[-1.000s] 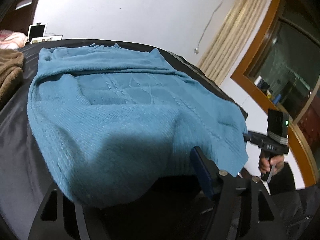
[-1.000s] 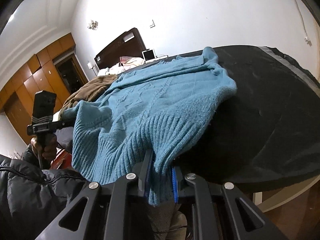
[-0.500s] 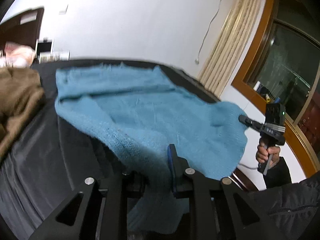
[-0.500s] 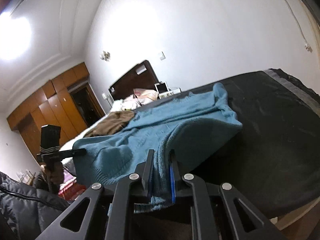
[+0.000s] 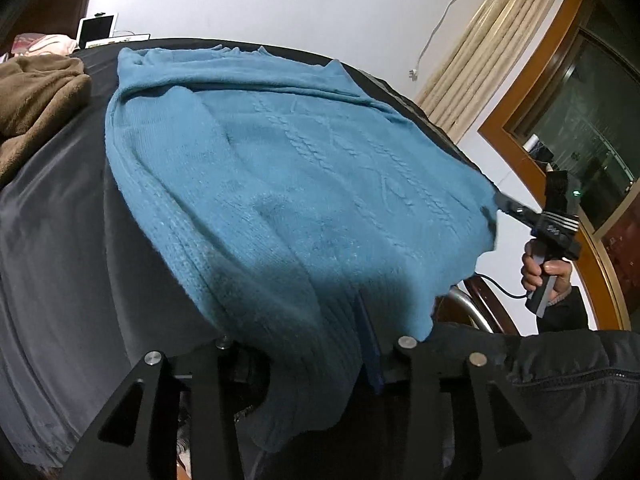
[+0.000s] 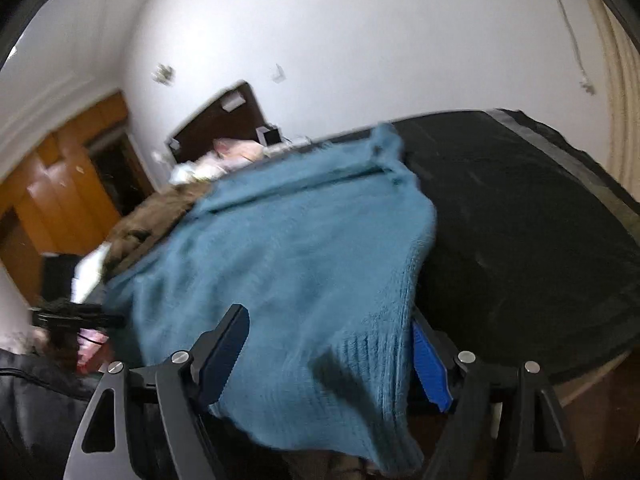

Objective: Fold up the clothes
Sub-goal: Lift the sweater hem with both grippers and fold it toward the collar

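White walls close the room behind a bed spread with a dark cover, its far side against a wooden headboard and its right side near a curtain and a wood-framed window. On the cover lies a blue cable-knit sweater, spread from the far part of the bed to the near edge, where its ribbed hem hangs over. A brown blanket is heaped just beside the sweater's left edge; to the sweater's right a broad stretch of dark cover lies bare out to the grey-banded border. The left gripper has just been opening; hem cloth drapes between its fingers, one blue pad showing at the fabric's right, the other hidden, so whether it pinches I cannot tell. The right gripper has just sprung apart, released: its blue pads stand wide on either side of the hem corner, which lies loose between them.
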`<action>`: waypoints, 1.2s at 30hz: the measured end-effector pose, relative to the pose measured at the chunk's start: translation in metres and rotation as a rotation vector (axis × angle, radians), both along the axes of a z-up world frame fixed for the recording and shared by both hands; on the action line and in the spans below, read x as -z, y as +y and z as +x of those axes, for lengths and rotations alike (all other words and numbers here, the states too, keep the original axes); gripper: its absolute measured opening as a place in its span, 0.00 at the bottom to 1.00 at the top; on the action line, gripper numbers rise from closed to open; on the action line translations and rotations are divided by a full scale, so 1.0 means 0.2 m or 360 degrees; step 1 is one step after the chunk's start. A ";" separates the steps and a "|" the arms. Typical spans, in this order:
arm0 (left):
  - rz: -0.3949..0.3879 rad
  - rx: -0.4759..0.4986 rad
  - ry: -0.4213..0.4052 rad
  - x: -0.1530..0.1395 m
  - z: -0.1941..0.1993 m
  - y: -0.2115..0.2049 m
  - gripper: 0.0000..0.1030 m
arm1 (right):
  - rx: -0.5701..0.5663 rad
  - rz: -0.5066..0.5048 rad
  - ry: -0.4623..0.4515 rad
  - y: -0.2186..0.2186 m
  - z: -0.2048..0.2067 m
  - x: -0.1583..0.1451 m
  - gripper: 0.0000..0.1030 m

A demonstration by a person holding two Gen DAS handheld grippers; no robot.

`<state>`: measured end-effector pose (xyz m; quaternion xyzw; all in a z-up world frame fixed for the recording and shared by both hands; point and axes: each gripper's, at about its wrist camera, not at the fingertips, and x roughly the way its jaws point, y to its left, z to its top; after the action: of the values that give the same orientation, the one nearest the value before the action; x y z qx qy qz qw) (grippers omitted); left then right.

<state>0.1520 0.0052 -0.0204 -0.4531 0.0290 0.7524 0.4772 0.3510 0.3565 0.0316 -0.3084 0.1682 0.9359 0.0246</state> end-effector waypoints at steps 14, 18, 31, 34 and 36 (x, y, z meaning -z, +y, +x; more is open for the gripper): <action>0.0101 -0.0044 0.0007 -0.07 -0.03 -0.01 0.13 | -0.0271 0.0084 0.0054 -0.08 0.00 -0.04 0.09; 0.0243 -0.0120 0.0081 -0.20 -0.07 -0.09 0.13 | -0.0328 0.0000 0.0270 -0.05 -0.01 -0.14 0.09; 0.0458 -0.0350 0.0181 -0.48 -0.30 -0.20 0.13 | -0.0302 0.0032 0.0446 0.04 -0.26 -0.40 0.09; 0.0492 -0.0420 0.0181 -0.53 -0.41 -0.22 0.13 | -0.0253 0.0043 0.0468 0.08 -0.36 -0.49 0.09; 0.0506 -0.0468 0.0178 -0.55 -0.49 -0.23 0.13 | -0.0214 0.0054 0.0476 0.12 -0.44 -0.54 0.09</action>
<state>0.0538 -0.0399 0.0904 -0.3290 -0.1298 0.8330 0.4254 0.2630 0.3802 0.1402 -0.1756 0.1331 0.9737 -0.0582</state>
